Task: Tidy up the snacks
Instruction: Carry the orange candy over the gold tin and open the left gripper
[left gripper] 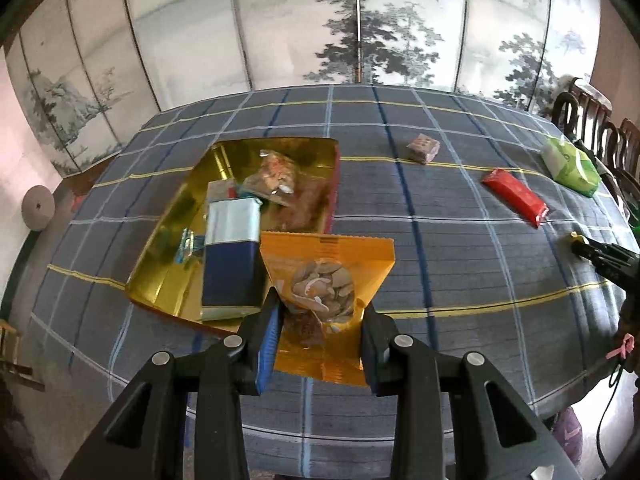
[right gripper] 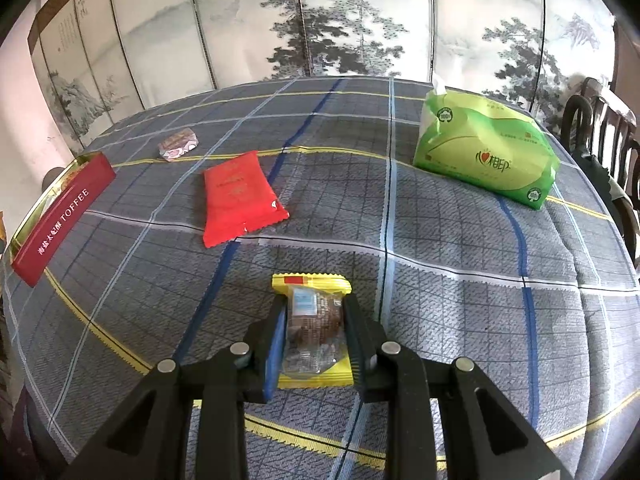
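My left gripper is shut on an orange snack bag with a clear window, held above the near corner of the gold-lined toffee tin. In the tin lie a blue-and-silver box and a clear bag of snacks. My right gripper is shut on a yellow-wrapped snack resting on the cloth. A red packet and a small pink-wrapped snack lie on the table beyond; both also show in the left wrist view, the red packet and the pink snack.
A green tissue pack sits at the far right. The tin's red side shows at the left in the right wrist view. Dark chairs stand at the table's right edge. A painted folding screen stands behind the plaid-covered table.
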